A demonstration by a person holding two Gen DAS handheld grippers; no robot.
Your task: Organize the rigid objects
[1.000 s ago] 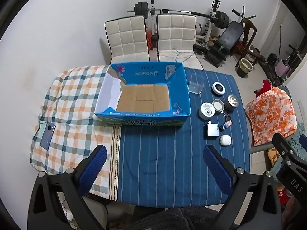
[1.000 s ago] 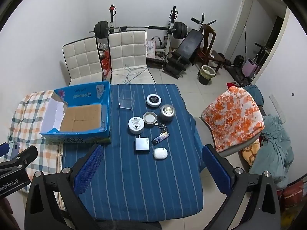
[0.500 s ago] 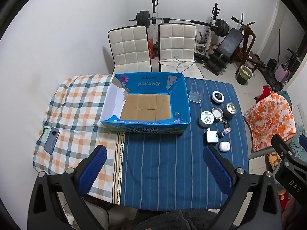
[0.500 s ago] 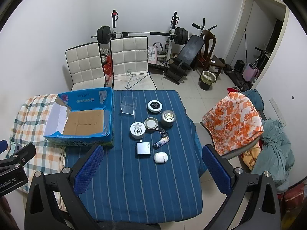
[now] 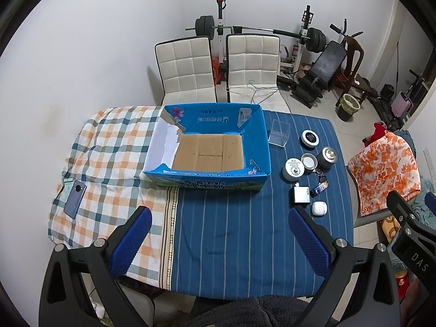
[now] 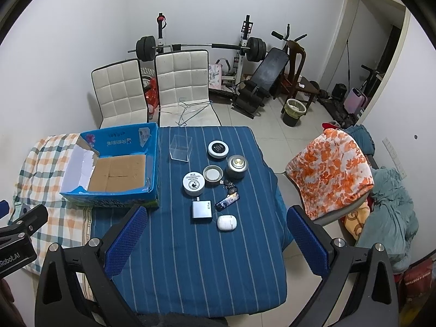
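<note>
An open blue cardboard box (image 5: 261,147) (image 6: 152,163) with a bare brown floor sits at the table's middle. To its right lie small items: a clear plastic cube (image 6: 180,147), a black-topped round tin (image 6: 218,148), a metal tin (image 6: 237,165), a loose lid (image 6: 213,173), a white round tin (image 6: 193,183), keys (image 6: 228,199), a silver charger (image 6: 202,209) and a white earbud case (image 6: 226,222). My left gripper (image 5: 218,242) and right gripper (image 6: 215,238) both hang open high above the near table edge, holding nothing.
A phone (image 5: 74,198) lies on the checked cloth at far left. Two white chairs (image 5: 218,68) stand behind the table, gym equipment (image 6: 245,54) beyond. A chair draped in orange floral cloth (image 6: 329,169) stands at the right.
Both grippers have risen and drawn back from the table, so the box and the items look smaller and lower. Nothing on the table has moved.
</note>
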